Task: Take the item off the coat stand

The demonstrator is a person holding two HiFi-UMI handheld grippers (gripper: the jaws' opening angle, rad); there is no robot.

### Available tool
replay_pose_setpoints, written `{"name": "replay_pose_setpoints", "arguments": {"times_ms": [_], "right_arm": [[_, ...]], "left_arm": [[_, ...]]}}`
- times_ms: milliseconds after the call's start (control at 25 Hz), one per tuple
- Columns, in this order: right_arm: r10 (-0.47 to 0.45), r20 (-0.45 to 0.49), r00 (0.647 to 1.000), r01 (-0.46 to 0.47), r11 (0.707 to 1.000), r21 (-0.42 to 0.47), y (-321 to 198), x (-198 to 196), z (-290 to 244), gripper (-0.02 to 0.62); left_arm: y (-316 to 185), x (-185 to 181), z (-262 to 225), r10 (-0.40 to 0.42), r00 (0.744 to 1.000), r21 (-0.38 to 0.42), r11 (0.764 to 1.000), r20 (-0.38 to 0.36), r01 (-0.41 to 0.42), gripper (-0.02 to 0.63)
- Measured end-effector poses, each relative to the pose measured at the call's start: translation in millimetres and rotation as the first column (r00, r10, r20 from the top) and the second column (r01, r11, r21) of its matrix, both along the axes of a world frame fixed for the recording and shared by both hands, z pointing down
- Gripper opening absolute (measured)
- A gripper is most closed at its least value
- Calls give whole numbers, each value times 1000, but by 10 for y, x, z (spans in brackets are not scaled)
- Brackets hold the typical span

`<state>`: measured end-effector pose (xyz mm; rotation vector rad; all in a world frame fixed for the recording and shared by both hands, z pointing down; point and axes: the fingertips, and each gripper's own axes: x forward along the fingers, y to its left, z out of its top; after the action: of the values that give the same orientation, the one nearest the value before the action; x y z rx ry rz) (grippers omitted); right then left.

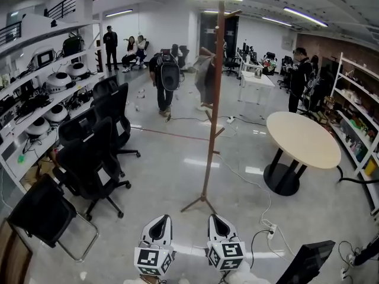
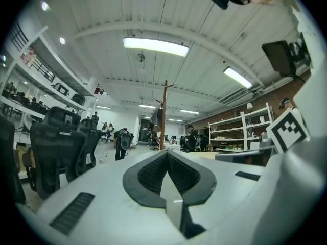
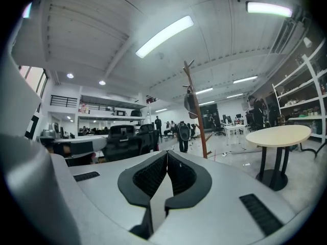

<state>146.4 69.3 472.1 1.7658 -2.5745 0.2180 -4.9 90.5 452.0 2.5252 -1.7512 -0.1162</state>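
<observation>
A tall wooden coat stand rises from the floor in front of me, its feet just beyond my grippers. A dark grey item hangs from its upper part, left of the pole; what it is I cannot tell. It shows dark against the pole in the right gripper view and small and far off in the left gripper view. My left gripper and right gripper are side by side at the bottom, pointing at the stand, well short of it. Both have their jaws together with nothing between them.
Black office chairs stand at the left before shelves of equipment. A round cream table is at the right, with shelving behind. Cables cross the floor. A person with a backpack and others stand farther back.
</observation>
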Motion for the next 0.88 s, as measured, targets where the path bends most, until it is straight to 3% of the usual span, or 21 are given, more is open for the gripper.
{"name": "replay_pose_setpoints", "arguments": {"times_ms": [360,880], "right_arm": [[14,0,1000,-14,1000,16,-484,-260,-66,9],[35,-24,999,-36,999,-22,-642,-279,108,9]], "left_arm": [[-564,-203,-96,35,999,25,999,-4,-35,3],[-696,-218,78,61,998,-6,998,-3,-61,3]]}}
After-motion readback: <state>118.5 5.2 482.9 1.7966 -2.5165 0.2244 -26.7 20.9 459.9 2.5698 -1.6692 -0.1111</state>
